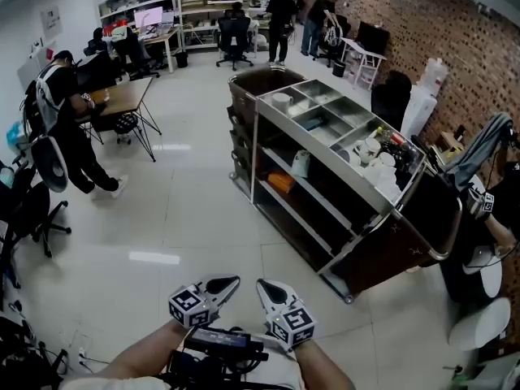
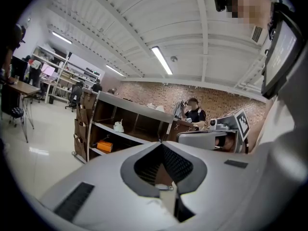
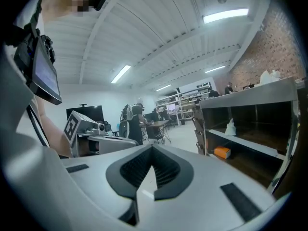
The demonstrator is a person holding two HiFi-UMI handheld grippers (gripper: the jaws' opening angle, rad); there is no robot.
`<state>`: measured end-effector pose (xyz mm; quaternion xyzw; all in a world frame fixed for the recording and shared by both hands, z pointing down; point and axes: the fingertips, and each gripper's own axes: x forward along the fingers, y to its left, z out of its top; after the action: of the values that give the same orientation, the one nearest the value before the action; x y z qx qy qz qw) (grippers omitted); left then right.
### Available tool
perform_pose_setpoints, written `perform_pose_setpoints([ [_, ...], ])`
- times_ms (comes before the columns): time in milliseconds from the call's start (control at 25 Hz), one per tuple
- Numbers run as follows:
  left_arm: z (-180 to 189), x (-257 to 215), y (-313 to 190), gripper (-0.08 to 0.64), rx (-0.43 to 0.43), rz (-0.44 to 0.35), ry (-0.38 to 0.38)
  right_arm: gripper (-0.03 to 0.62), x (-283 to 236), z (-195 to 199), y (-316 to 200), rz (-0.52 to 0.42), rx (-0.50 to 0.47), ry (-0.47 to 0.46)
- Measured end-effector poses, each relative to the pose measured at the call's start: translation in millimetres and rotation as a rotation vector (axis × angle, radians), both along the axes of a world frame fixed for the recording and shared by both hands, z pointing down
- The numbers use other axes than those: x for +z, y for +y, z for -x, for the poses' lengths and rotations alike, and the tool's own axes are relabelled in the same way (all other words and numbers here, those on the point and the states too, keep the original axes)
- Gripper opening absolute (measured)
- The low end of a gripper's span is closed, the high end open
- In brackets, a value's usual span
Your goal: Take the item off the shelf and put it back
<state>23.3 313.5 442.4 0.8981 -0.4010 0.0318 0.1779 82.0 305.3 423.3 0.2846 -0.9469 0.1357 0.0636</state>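
A steel shelf cart (image 1: 258, 119) stands ahead on the right, well beyond both grippers. On its middle shelf sits a white item (image 1: 301, 163), with an orange box (image 1: 280, 183) on the shelf below. The left gripper view shows the white item (image 2: 118, 126) and the orange box (image 2: 104, 146); so does the right gripper view, with the white item (image 3: 231, 127) and the orange box (image 3: 222, 152). My left gripper (image 1: 230, 283) and right gripper (image 1: 264, 287) are held side by side close to my body, low in the head view. Both are shut and hold nothing.
The cart's top holds steel trays (image 1: 325, 116) and white cups (image 1: 370, 157). A person (image 1: 69, 128) stands by a desk (image 1: 122, 96) at the left. Office chairs (image 1: 32, 201) sit at the far left. A water dispenser (image 1: 422, 96) stands by the brick wall. Tiled floor lies between me and the cart.
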Motion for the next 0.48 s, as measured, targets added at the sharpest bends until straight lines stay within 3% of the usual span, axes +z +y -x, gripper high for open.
perform_pose_setpoints([
  [480,49.8,-0.9,-17.0,0.005,-0.016,0.003,0.009,0.003,1.9,37.2,-25.8,0.019,0.025,0.009],
])
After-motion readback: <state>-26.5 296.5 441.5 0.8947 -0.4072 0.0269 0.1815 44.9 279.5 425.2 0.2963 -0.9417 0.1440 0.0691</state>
